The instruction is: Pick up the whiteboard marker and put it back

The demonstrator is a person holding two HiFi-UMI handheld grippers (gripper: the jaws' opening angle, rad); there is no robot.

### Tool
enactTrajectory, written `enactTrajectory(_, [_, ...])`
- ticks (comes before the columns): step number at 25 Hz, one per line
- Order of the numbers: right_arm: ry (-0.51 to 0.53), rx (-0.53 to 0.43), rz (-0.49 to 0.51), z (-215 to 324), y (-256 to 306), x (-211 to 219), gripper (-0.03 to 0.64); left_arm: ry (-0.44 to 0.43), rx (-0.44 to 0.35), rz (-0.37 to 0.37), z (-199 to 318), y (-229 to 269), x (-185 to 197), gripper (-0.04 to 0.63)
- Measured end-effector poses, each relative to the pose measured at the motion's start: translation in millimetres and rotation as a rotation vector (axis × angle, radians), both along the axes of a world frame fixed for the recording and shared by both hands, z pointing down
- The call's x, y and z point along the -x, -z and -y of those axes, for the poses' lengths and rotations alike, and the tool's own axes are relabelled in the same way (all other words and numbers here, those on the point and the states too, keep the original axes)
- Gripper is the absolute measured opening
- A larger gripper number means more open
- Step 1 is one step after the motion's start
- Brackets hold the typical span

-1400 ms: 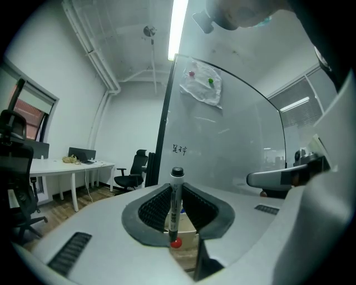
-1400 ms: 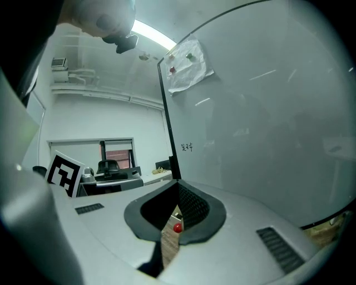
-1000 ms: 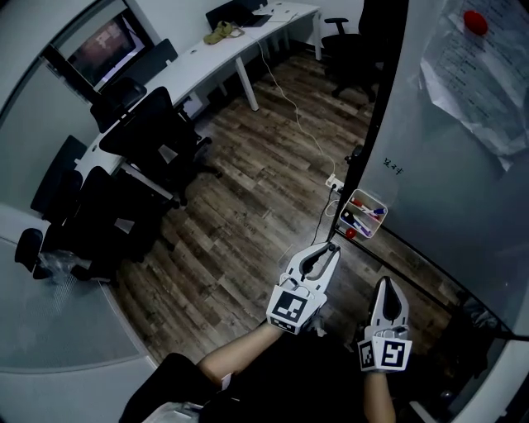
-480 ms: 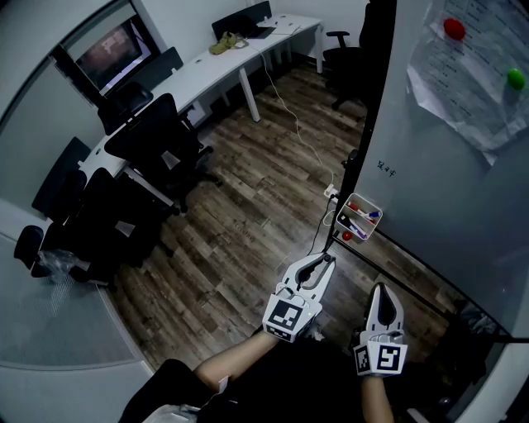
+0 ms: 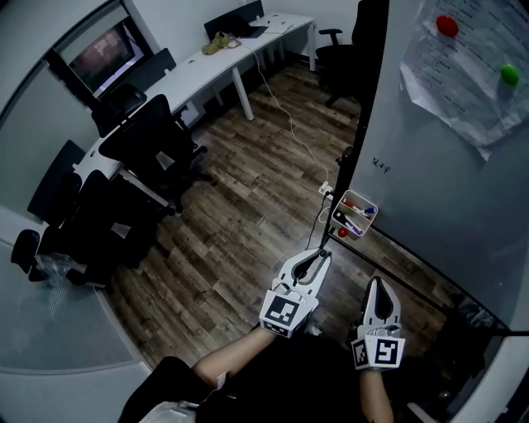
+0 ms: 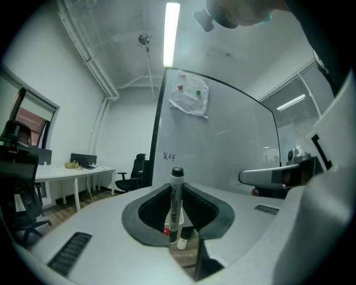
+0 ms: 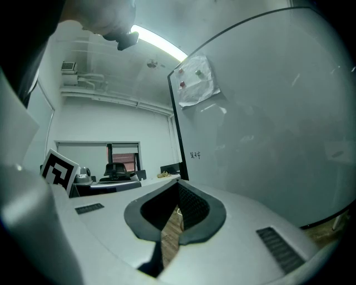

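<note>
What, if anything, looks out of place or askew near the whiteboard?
The paper sheet on the whiteboard hangs crumpled and tilted under its magnets. Otherwise only the whiteboard marker is out of its tray, clamped upright in the left gripper.

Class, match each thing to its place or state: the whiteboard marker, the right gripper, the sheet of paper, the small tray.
1 whiteboard marker
2 right gripper
3 sheet of paper
4 small tray

A low on the whiteboard, pens inside
B upright between the left gripper's jaws
C shut, holding nothing
D held on the whiteboard by a red magnet and a green magnet

Pairs: 1-B, 2-C, 3-D, 4-A
</note>
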State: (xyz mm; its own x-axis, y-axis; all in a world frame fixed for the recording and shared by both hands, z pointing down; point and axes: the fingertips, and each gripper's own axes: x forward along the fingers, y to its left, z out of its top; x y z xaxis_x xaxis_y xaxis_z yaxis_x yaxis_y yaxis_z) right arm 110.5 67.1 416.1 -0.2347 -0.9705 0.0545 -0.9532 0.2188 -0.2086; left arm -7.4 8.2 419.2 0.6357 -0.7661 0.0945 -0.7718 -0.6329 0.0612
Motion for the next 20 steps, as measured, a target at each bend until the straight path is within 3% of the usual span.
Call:
enactTrajectory(9, [0.003,0.015,-0.005,2.7,-3.1,0.9,0.012,0.009,0.016,-0.005,2.4,-3.7,2.8,0.074])
enactTrajectory(20, [-0.017,0.038,-0.014,21.3,-7.6,-4.0,0.011,-0.041,0.028,-0.011,22.4,-6.1,-14.2,0.074])
